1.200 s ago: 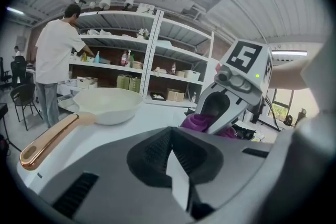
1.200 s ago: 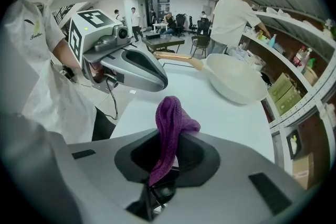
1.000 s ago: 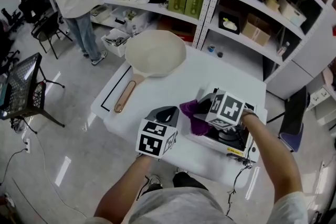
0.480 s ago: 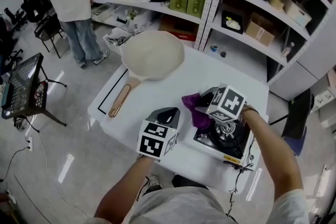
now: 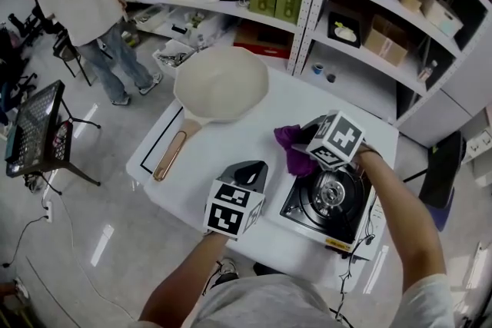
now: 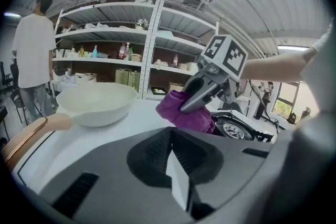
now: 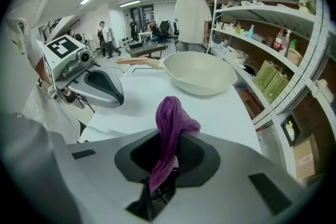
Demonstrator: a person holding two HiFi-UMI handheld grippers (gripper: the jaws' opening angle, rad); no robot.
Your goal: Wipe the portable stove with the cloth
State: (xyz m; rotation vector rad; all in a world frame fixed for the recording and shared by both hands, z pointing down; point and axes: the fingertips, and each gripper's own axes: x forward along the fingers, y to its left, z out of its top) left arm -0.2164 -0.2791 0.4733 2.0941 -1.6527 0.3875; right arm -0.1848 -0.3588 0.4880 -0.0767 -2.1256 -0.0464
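The portable stove (image 5: 330, 200), black with a round burner, sits at the right side of the white table (image 5: 231, 142). My right gripper (image 5: 301, 144) is shut on a purple cloth (image 5: 294, 150), which hangs at the stove's far-left corner. The same cloth (image 7: 169, 136) sticks up from between the jaws in the right gripper view and shows as a purple bundle (image 6: 186, 113) next to the stove (image 6: 239, 128) in the left gripper view. My left gripper (image 5: 250, 174) hovers over the table left of the stove, shut with nothing in it.
A large cream pan (image 5: 221, 83) with a copper handle (image 5: 167, 155) lies on the table's far left. Shelving (image 5: 323, 4) with boxes and bottles stands behind the table. A person (image 5: 81, 4) stands at the shelves on the left. A black stand (image 5: 34, 130) is on the floor.
My right gripper has moved away from me with the cloth, from over the burner to the stove's far-left corner. The burner is now uncovered. The left gripper has barely moved.
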